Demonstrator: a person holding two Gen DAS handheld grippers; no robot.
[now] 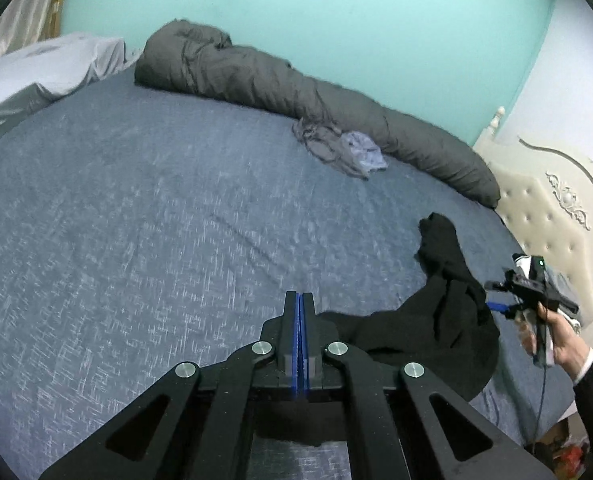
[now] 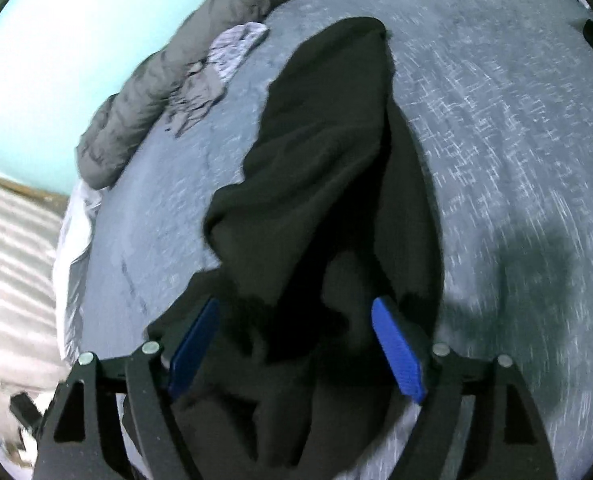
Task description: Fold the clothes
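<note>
Right wrist view puts the black garment squarely ahead of me, a crumpled dark heap lying on the blue-grey bedsheet; my right gripper stands spread wide above its near end, the blue pads on either side of the cloth and not pressing it, so nothing is grasped. From the left wrist view the same garment lies near the bed's right-hand edge, just right of my left gripper, whose blue-lined jaws are clenched flat together with nothing between them that I can see; the garment's edge passes close behind that gripper's right side, and I cannot tell if they touch. Beyond the garment, toward the wall, a small rumpled pile of grey and pale clothes sits on the sheet against a long rolled dark-grey duvet; the duvet runs along the turquoise wall. Far from the garment, at the bed's left corner, a pale satin pillow rests; on the garment's other side a cream tufted headboard rises, and my right hand shows there holding its gripper.
</note>
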